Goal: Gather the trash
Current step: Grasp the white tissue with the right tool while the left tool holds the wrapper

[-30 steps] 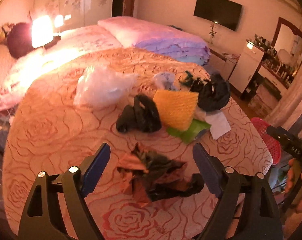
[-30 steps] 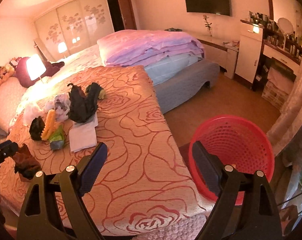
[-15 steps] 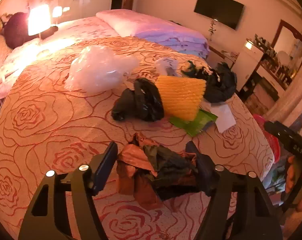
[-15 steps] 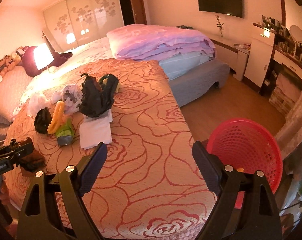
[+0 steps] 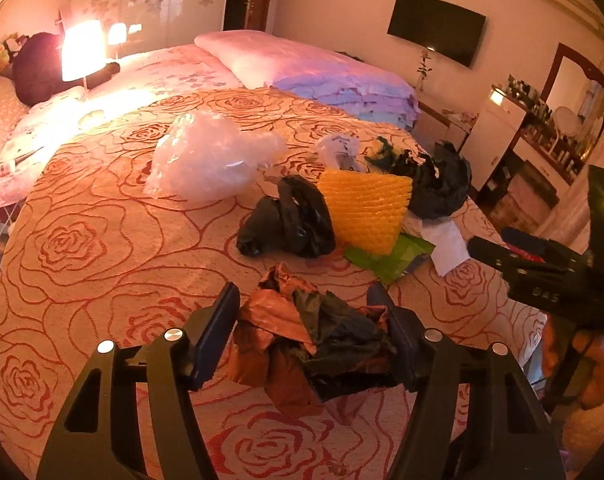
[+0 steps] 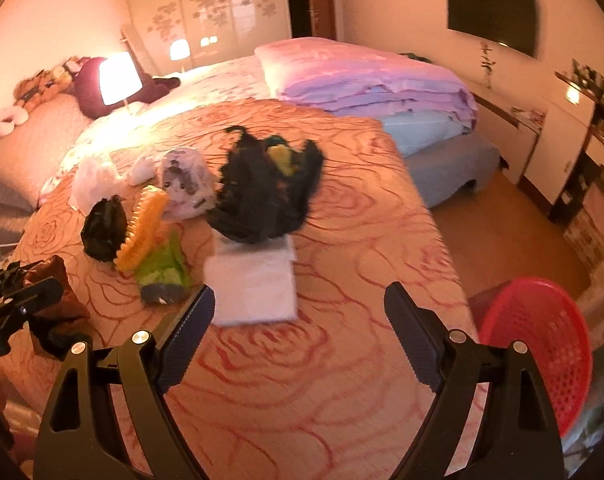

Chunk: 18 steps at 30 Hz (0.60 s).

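Note:
My left gripper (image 5: 308,328) is shut on a crumpled brown and dark wrapper (image 5: 314,340) near the front of the rose-patterned bedspread (image 5: 81,240). Beyond it lie a small black bag (image 5: 289,224), a yellow foam net (image 5: 366,208), a green packet (image 5: 394,254), white paper (image 5: 446,246), a larger black bag (image 5: 434,182) and a clear plastic bag (image 5: 209,160). My right gripper (image 6: 299,330) is open and empty above the bedspread, just short of the white paper (image 6: 253,290). The red basket (image 6: 542,344) stands on the floor at the right.
A folded purple quilt (image 6: 378,80) lies at the far side of the bed. A lit lamp (image 6: 117,76) and cushions are at the back left. A cabinet and dresser (image 6: 574,140) line the right wall. The right gripper's body (image 5: 550,276) shows at the left view's right edge.
My left gripper closed on the brown and dark wrapper. My right gripper swung left from the basket to over the bed, toward the white paper.

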Motion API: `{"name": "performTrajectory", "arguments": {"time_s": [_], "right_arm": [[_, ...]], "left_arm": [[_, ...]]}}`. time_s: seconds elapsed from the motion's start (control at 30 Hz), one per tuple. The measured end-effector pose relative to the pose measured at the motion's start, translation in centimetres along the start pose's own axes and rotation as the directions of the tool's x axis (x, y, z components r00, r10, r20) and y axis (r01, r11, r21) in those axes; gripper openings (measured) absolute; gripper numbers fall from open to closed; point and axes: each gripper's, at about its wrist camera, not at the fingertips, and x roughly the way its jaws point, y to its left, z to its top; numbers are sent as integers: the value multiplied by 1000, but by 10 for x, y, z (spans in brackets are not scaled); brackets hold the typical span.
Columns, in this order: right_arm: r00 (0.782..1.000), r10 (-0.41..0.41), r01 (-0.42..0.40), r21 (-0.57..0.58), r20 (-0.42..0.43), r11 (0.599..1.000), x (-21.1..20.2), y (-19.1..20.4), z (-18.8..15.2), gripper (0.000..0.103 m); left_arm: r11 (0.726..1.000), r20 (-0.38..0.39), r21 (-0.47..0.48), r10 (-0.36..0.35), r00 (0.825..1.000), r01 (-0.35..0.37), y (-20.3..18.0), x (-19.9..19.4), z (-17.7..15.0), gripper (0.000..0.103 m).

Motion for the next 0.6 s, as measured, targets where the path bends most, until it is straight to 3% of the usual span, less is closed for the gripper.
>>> {"name": "performTrajectory", "arguments": {"time_s": [0.37, 0.5, 0.6], "right_arm": [[999, 19, -22, -61, -44, 998, 34, 22, 10, 81], [997, 22, -28, -82, -68, 996, 42, 25, 8, 61], [998, 25, -29, -78, -57, 997, 39, 22, 7, 54]], "left_arm": [[1000, -7, -22, 2, 1000, -2, 4, 1, -1, 64], [1000, -17, -24, -1, 1000, 1, 4, 4, -2, 64], [1000, -17, -21, -2, 1000, 2, 3, 5, -2, 64]]}}
